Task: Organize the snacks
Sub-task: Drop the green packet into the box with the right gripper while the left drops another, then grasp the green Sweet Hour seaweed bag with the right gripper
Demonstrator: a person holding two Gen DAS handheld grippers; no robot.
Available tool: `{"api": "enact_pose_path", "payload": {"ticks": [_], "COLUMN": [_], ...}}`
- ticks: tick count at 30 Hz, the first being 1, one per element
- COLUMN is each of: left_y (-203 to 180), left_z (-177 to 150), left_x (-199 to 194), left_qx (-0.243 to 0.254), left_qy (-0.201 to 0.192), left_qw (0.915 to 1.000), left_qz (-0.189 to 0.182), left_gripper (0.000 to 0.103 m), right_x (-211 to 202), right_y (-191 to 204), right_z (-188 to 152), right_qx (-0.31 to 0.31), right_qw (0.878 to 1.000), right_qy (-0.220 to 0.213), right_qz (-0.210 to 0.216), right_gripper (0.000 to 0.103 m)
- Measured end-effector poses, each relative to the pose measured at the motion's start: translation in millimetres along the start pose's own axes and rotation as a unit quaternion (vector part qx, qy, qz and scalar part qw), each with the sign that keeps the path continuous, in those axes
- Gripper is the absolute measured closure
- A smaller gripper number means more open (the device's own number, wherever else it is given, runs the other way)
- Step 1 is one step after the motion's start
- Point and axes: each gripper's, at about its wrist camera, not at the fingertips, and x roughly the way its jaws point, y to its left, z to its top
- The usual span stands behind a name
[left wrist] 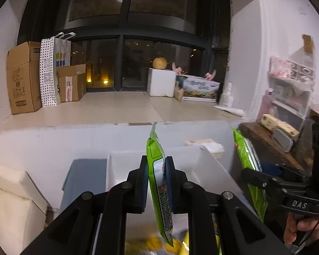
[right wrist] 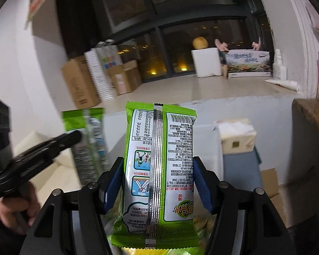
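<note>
In the left wrist view, the left gripper (left wrist: 156, 182) is clamped edge-on around a thin green snack packet (left wrist: 159, 182), whose crimped top reaches up toward the centre of the frame and whose lower end hangs down past the fingers. Just behind it stands a white open-topped bin (left wrist: 202, 161), its rim crossing the middle of the frame, with bare white wall above it up to the front edge of a wide windowsill (left wrist: 117, 108). That sill has open room in its middle, with cardboard boxes (left wrist: 23, 78) at the left and a white box (left wrist: 161, 82) at the right. At the lower right, the right gripper (right wrist: 157, 182) shows from the side with a hand (left wrist: 304, 227) on its grip. In the right wrist view, its blue pads (right wrist: 111, 186) press the two long edges of a second green snack packet (right wrist: 159, 170), held flat with its silver back seam facing the camera. A tissue pack (right wrist: 237, 136) sits to its right, and a wooden shelf edge (right wrist: 310, 114) closes the right margin. At lower left a hand (right wrist: 14, 210) holds the left gripper angled toward the middle of the frame.
</note>
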Motion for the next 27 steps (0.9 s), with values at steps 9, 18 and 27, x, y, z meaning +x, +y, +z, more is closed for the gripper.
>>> {"api": "enact_pose_path", "payload": {"ticks": [9,18,27], "left_y": [12.7,18.7,13.6], "left_z": [-5.6,-19.2,-52.6], "left_x": [78.7,67.8,-4.7], "left_qx": [0.024,0.022,-0.002], "left_qy": [0.073,0.094,0.072], "left_qw": [0.9957,0.994,0.997], "left_qz": [0.053,0.052,0.029], "left_gripper": [0.01,0.0,0.0], "right_x": [88.1,70.4,-5.9], "right_y": [-3.9,-18.0,2.2], "right_z": [19.6,10.5,-35.6], "right_qx": [-0.05,0.004,-0.007], "right_qw": [0.993,0.995,0.997], "right_qy": [0.047,0.067,0.059], "right_qz": [-0.094,-0.067,-0.05], "right_gripper": [0.009,0.009,0.0]}}
